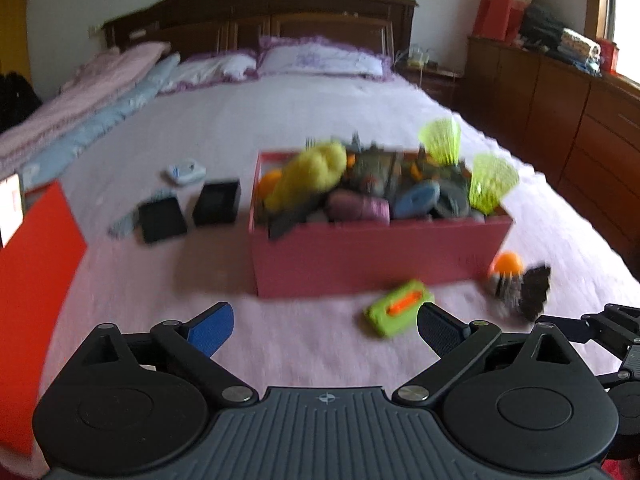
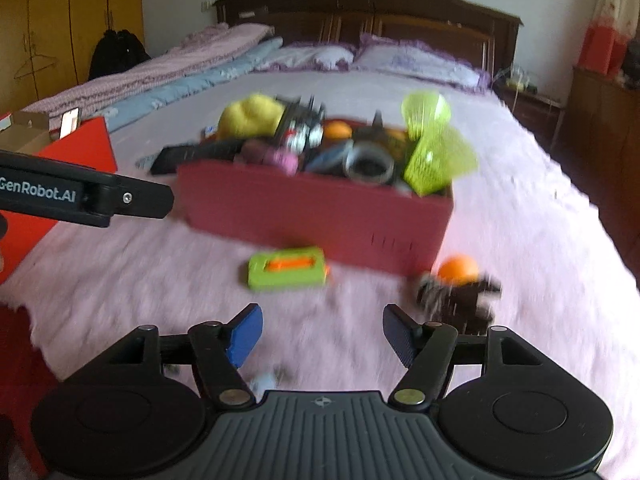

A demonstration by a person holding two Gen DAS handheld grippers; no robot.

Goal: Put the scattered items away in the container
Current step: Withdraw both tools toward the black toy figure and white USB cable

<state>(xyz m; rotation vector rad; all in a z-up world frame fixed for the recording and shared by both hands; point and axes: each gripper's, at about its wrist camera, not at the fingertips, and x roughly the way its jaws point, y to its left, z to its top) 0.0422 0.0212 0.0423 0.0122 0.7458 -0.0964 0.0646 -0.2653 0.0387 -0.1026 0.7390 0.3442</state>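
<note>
Pink cardboard container (image 1: 376,256), one, stands on the bed's pale pink cover (image 1: 280,344), heaped above its rim. In it I count one yellow plush item (image 1: 308,172), two lime-green mesh shuttlecock-like pieces (image 1: 490,182) at the right end, one blue oval piece (image 1: 416,198), one purple roll (image 1: 364,208), and dark bits too blurred to sort.

Loose on the cover near me: one green case with an orange stripe (image 1: 398,306), lying just in front of the container; one orange ball (image 2: 458,268) near the container's right front corner, touching one dark fuzzy object (image 2: 460,300). Left of the container: two black square boxes (image 1: 216,202), one white flat item (image 1: 185,171) behind them, and one grey patterned strip I cannot identify.

One red box (image 1: 36,280) sits at the left bed edge. Two pillows (image 1: 324,60) lie against one dark wooden headboard (image 1: 260,12).

My left gripper (image 1: 325,330) has fingers spread wide, holding nothing. My right gripper (image 2: 322,334) likewise, fingers apart and empty, low over the cover. Nothing lies between either gripper and the green case.
</note>
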